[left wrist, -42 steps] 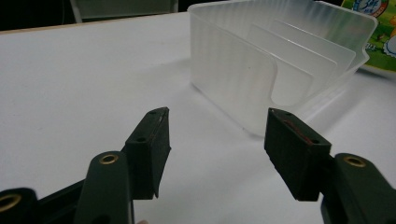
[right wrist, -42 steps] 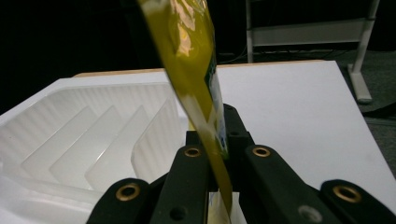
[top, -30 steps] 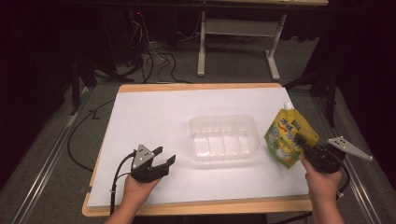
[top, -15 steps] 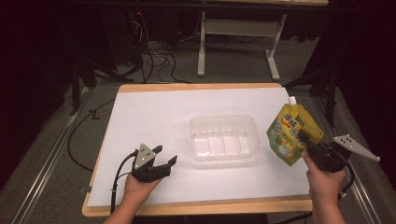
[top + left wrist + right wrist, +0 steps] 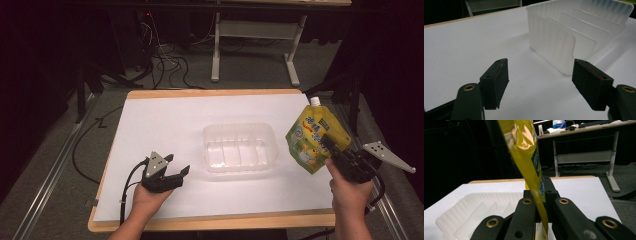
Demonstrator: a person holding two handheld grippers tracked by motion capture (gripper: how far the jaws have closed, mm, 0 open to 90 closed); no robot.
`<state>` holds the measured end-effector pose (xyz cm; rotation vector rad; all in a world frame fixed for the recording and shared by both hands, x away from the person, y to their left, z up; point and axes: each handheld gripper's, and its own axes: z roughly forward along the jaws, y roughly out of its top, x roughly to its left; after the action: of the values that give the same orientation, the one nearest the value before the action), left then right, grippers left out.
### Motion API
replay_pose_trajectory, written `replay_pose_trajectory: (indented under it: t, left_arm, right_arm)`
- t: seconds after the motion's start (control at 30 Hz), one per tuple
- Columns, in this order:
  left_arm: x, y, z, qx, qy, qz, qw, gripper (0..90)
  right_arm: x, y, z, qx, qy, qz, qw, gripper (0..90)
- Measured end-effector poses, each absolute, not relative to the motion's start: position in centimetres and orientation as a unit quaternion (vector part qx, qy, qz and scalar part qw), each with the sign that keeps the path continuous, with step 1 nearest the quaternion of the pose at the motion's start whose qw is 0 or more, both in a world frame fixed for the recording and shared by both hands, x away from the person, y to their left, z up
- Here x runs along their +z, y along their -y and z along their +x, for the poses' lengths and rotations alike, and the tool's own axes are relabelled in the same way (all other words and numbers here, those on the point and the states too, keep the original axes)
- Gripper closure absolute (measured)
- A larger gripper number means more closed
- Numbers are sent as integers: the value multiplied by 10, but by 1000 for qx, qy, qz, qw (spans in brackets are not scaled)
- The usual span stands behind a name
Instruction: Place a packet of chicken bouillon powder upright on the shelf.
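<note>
Pouch, yellow and green with a white spout cap at its top, hangs in the air above the right edge of the surface, just right of the tray and apart from it. The right gripper, held in the person's right hand, has its jaws clamped on the lower right part of the pouch; in the right gripper view the yellow foil runs up from between the two black jaws, pressed flat between them. The tray is clear plastic, ribbed inside with low dividers, and sits near the middle of the white surface. The left gripper, in the person's left hand, rests low over the surface, left of the tray and a little nearer the person, its tips aimed at the tray. Its jaws stand wide apart and have just been opening, with nothing between them; in the left gripper view the near corner of the tray lies just beyond the gap. Cables and desk legs show on the dark floor behind.
</note>
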<state>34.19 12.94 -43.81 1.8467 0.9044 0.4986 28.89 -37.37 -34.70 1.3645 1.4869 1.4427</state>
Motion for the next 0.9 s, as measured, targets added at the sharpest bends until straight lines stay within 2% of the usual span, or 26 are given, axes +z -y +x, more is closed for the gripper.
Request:
replay_pose_trajectory:
  t: [0.4, 0.9]
  left_arm:
    - [-439, -131, 341, 211, -372, 759, 490, 288]
    - [-436, -134, 340, 214, -372, 755, 497, 294]
  right_arm:
    - [-313, 348, 300, 566, -577, 490, 326, 900]
    - [-309, 312, 315, 577, -584, 480, 309, 900]
